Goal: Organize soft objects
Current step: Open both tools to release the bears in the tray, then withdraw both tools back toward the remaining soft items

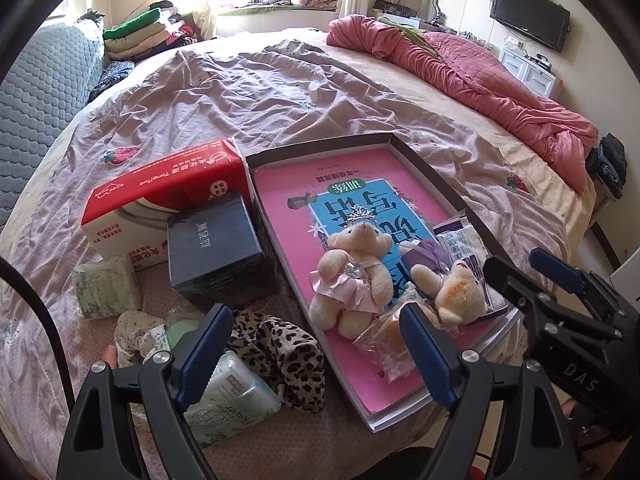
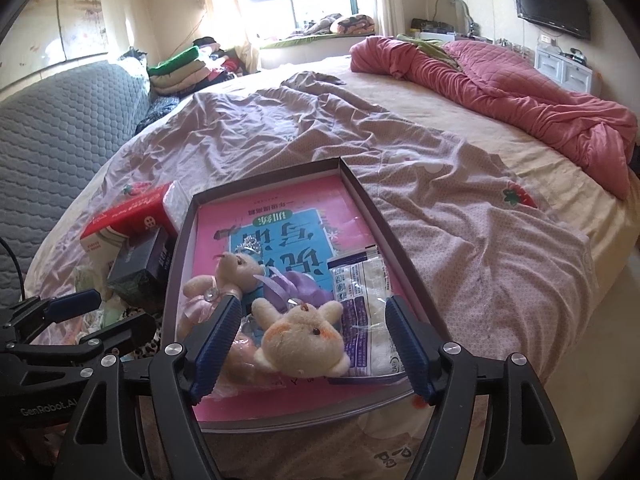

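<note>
A shallow dark box lid point(image 1: 432, 172) point(image 2: 384, 224) lies on the bed, lined with a pink book. In it lie a bear in a pink dress point(image 1: 352, 276) point(image 2: 212, 292), a plush toy with a purple bow point(image 1: 452, 288) point(image 2: 300, 340), a white-purple packet point(image 1: 460, 244) point(image 2: 368, 300) and a clear wrapped bun point(image 1: 384, 344). My left gripper point(image 1: 316, 344) is open above a leopard cloth point(image 1: 280, 352) and a green tissue pack point(image 1: 232, 400). My right gripper point(image 2: 312, 344) is open around the purple-bow plush, above it.
A red-white tissue box point(image 1: 160, 200), a dark box point(image 1: 216, 248), another green pack point(image 1: 106, 284) and a floral cloth point(image 1: 136, 336) lie left of the lid. A pink quilt point(image 1: 480, 76) lies at the far right. A grey headboard point(image 1: 36, 92) stands left.
</note>
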